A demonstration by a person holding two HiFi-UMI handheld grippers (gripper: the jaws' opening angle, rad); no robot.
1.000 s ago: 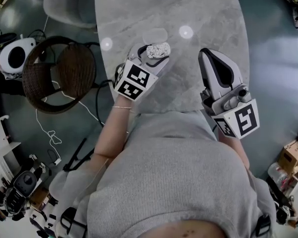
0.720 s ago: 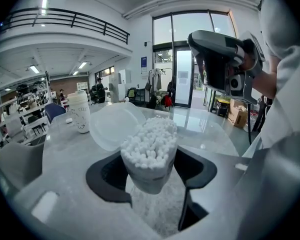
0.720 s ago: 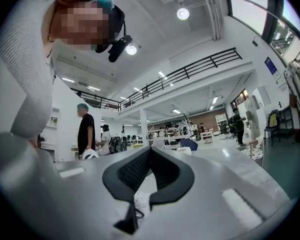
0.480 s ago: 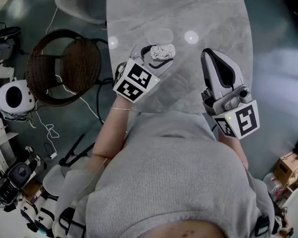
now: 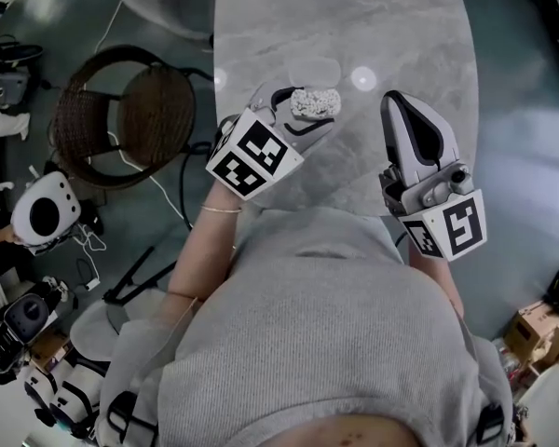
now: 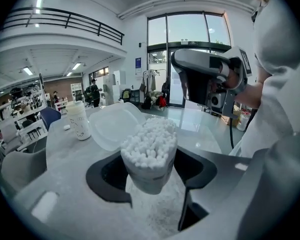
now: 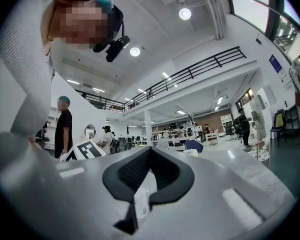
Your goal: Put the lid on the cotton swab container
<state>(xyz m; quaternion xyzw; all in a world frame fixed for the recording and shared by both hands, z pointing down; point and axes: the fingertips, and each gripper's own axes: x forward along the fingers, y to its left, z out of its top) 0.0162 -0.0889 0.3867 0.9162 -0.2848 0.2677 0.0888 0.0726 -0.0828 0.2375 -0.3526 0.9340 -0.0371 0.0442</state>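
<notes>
Grey marble table below me, with a wicker chair off at its 9 o'clock. My left gripper has its jaws spread wide and pressed on the swab container, which is uncovered and packed with white tips. The lid lies flat on the table at the container's 12 o'clock, just beside it. My right gripper hangs at the container's 3 o'clock, well apart from it. Its jaws are pressed together with nothing between them.

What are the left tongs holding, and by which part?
The cotton swab container, pinched by its two opposite sides, with its top open.
</notes>
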